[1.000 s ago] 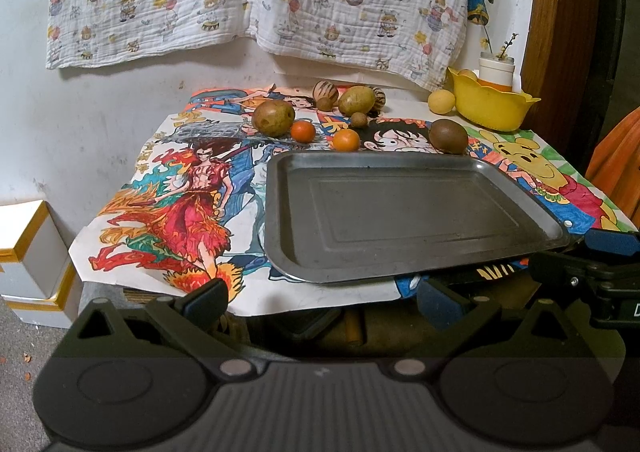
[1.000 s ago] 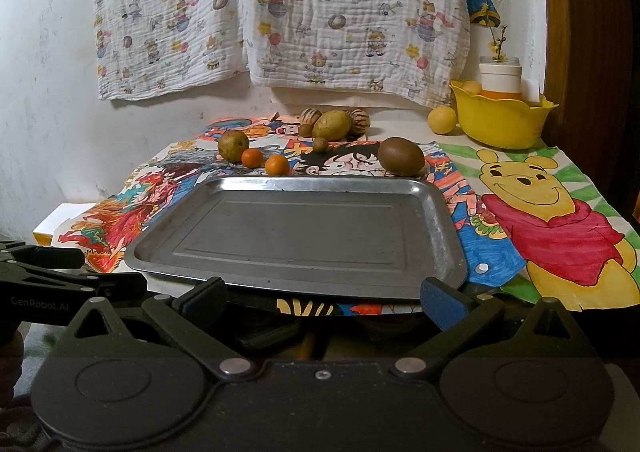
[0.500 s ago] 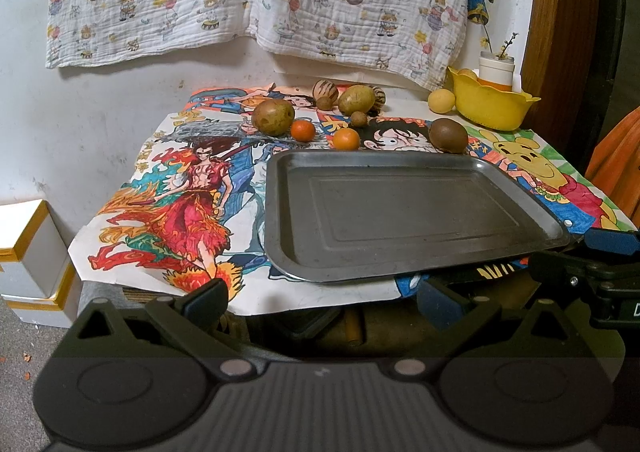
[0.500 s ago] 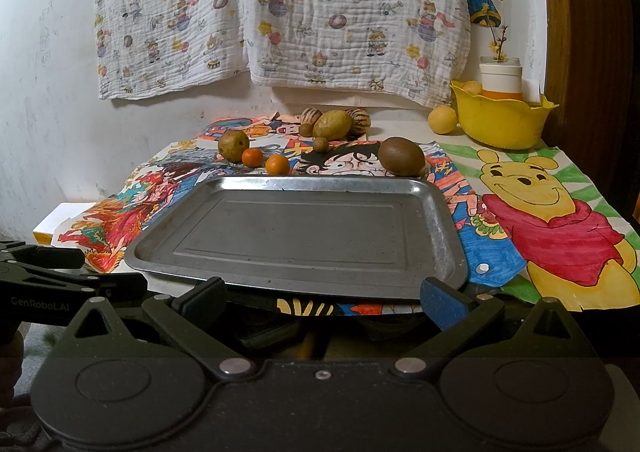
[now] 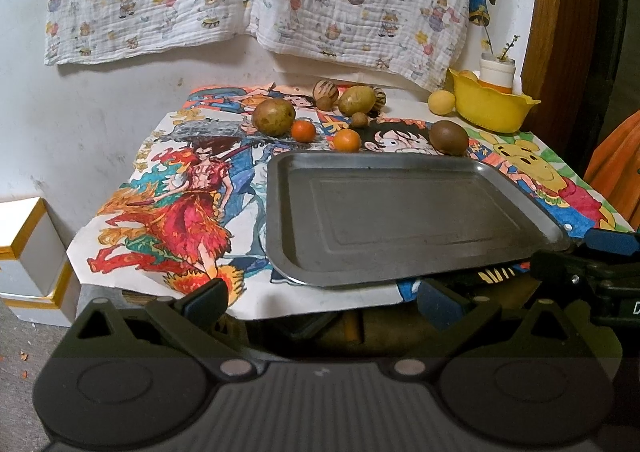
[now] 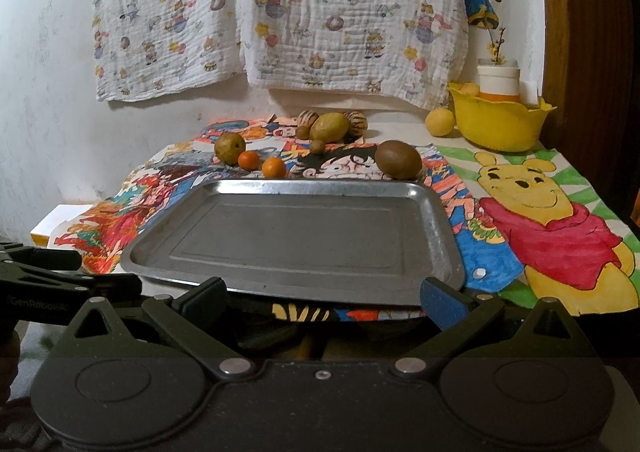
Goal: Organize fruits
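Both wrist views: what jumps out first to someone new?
The bare metal tray fills the middle of the table, with nothing on it. Behind its far rim sits a scatter of fruit, including two small orange fruits and a brown kiwi-like fruit, all on bright cartoon drawings. A yellow bowl stands at the far right corner; both the left gripper and right gripper hover open at the near edge.

Metal tray (image 5: 400,211): bare, near the table's (image 5: 404,101) front edge. Fruits along its far side: two small oranges (image 5: 346,140), brown kiwi (image 5: 448,137), greenish pear (image 5: 274,117). Yellow bowl (image 5: 490,109): far right corner. Left tongs (image 5: 322,298): spread wide, holding nothing, before the front edge.
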Tool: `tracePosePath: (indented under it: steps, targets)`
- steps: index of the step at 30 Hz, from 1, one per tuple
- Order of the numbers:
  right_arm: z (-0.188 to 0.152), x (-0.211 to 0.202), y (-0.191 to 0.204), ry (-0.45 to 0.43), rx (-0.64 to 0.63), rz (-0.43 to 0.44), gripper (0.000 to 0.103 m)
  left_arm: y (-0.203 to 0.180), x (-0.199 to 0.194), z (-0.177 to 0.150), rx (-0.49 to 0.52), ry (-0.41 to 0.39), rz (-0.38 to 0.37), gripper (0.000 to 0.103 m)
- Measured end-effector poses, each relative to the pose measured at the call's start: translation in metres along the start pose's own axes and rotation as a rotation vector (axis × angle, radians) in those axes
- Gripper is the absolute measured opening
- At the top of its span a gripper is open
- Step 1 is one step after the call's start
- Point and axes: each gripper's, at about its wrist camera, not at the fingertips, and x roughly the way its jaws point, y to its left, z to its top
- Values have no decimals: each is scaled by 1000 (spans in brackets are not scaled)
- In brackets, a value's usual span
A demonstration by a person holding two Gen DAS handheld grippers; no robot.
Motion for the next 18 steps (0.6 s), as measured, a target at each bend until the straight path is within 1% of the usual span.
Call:
tracePosePath:
  steps: [7,12,18]
  targets:
    - [12,5,-18,-47,11,-5,103,14,6,13,-28,-8,14,103]
    - [24,14,-16,-58,-21,3,103,20,10,27,-30,-9,22,103]
    - [43,36,-11,-72,-75,17,103,33,26,53,-29,0,34,103]
